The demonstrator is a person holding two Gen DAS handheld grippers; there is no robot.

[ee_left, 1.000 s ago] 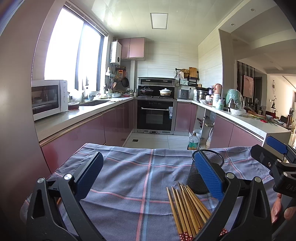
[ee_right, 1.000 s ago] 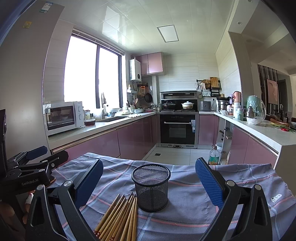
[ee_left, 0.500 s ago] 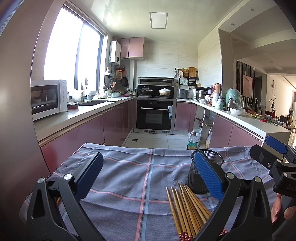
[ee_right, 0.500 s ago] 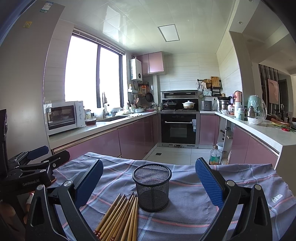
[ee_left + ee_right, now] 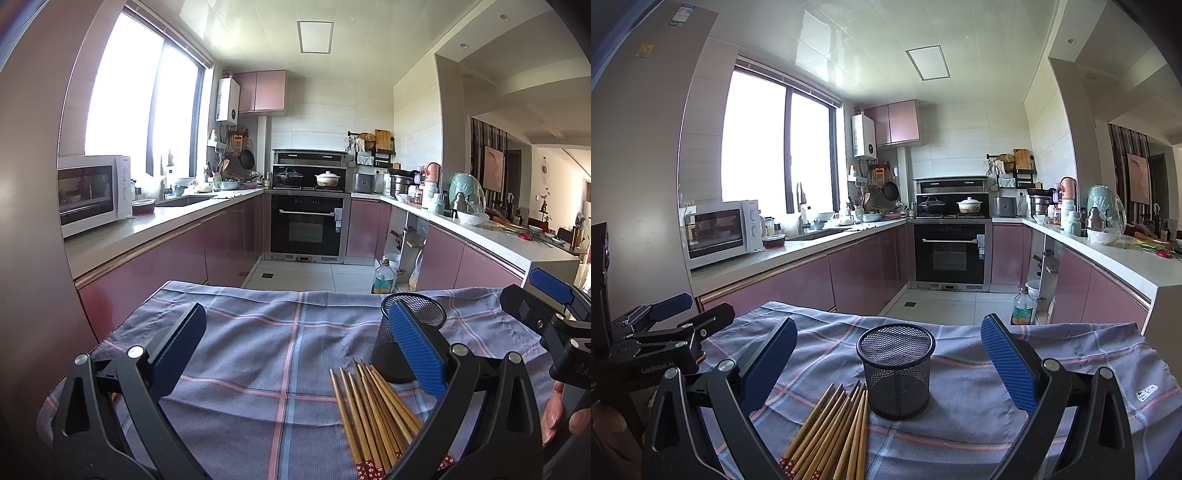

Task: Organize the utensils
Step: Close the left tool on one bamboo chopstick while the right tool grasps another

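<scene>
Daylight pours through the window [image 5: 775, 147] far ahead and left of both tongs, blown out to white. The ceiling panel [image 5: 315, 37] reflects glare. Fisheye bending curves walls and darkens corners. The cloth [image 5: 960, 406] beneath the tongs is evenly lit, sharp, with soft shadows.

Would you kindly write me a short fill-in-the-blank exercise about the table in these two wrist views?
1. The chopsticks lie flat on the checked ____.
2. The black mesh cup stands upright and holds ____ chopsticks.
3. The jaws of the right gripper are ____, with nothing between them.
4. In its own wrist view, the left gripper is also ____.

Missing words: cloth; no; open; open
</scene>
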